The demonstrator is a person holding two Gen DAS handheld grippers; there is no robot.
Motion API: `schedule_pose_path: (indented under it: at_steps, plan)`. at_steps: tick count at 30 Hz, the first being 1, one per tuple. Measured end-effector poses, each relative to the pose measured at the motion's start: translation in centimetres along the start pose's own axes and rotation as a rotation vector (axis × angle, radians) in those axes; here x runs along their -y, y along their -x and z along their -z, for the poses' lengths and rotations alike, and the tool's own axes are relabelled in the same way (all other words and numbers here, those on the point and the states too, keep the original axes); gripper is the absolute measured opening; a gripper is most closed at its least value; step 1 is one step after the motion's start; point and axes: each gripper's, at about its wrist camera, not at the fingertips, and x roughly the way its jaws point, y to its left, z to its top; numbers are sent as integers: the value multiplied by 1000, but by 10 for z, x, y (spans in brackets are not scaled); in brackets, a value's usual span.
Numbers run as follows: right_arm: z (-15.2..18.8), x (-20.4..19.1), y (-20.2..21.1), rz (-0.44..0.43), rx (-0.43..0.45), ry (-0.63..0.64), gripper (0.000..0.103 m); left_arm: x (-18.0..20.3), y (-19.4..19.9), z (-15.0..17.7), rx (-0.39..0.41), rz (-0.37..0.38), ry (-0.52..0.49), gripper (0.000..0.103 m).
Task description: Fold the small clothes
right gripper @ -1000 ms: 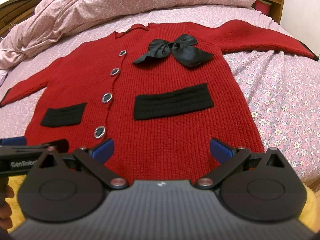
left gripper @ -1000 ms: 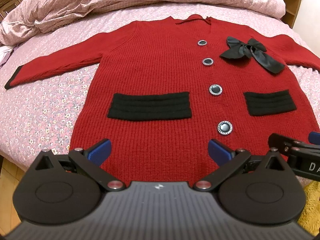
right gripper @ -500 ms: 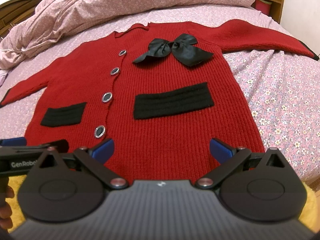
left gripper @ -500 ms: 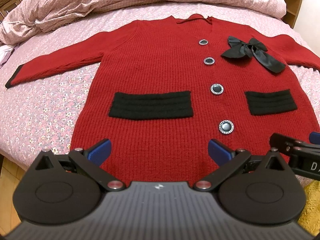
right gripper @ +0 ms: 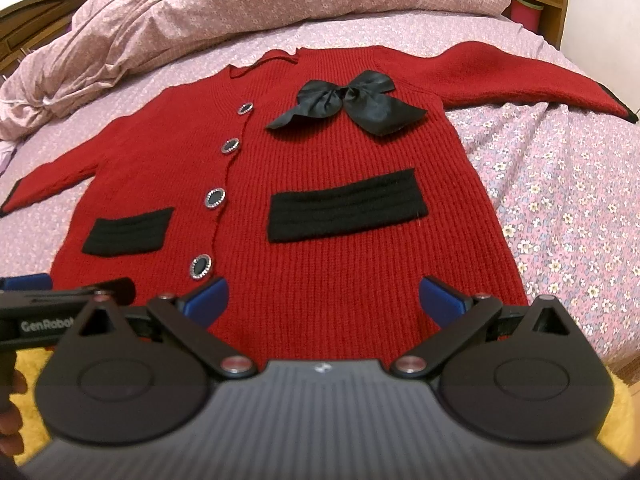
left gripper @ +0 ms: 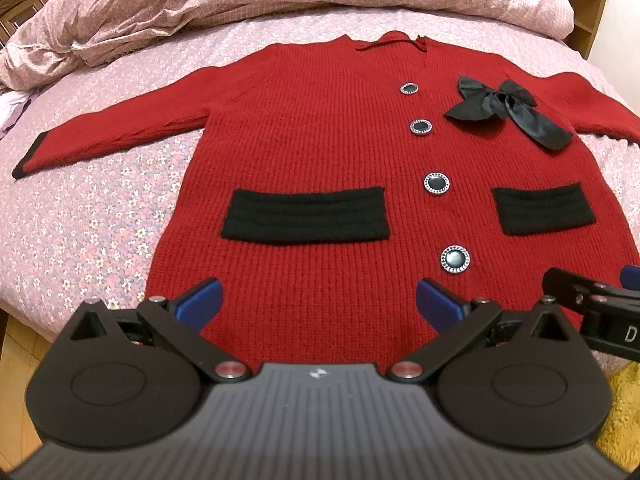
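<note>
A bed [left gripper: 80, 240] with a flowered pink sheet is carrying the work, and a rumpled quilt [right gripper: 280, 4] is lying bunched along its far side. Spread flat and face up across the sheet is the red knitted cardigan [left gripper: 320, 152], buttoned, with both sleeves reaching outward and its hem lying nearest the cameras at the bed's edge.

The knit is looking thick and soft, so it is likely sagging and stretching wherever it is lifted by one point; gripping through a full layer at the hem corners or shoulder seams seems safer than pinching a loose edge. It is probably light, and the ribbed wool should be clinging to the sheet rather than sliding.

The left sleeve [left gripper: 120, 136] and right sleeve [right gripper: 540, 80] are lying well apart from the body, likely the first parts to bring in, taken near the black cuffs.

The left claw [left gripper: 318, 304] is hovering released over the hem, grasping nothing; the right claw [right gripper: 324, 300] is doing likewise, spread wide.

The satin bow [right gripper: 352, 100] is probably slippery and crushable, the four buttons [left gripper: 436, 183] hard.
</note>
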Motion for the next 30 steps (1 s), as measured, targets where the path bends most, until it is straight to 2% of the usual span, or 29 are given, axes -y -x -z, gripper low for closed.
schedule_pose_path:
  at_steps: [9,16,24,30]
  plan:
    - [-3,2,1,-6,0,-7,103,-2,0,-9,-3,-5,4,103]
    - [-17,17,-2,3,10,-40,103,-21,0,-25,24,-38,24,103]
    - [-44,60,-11,83,48,-86,103,-60,-8,-54,23,-73,73,103]
    - [-66,121,-27,106,59,-226,103,-94,-20,-75,10,-121,114,103]
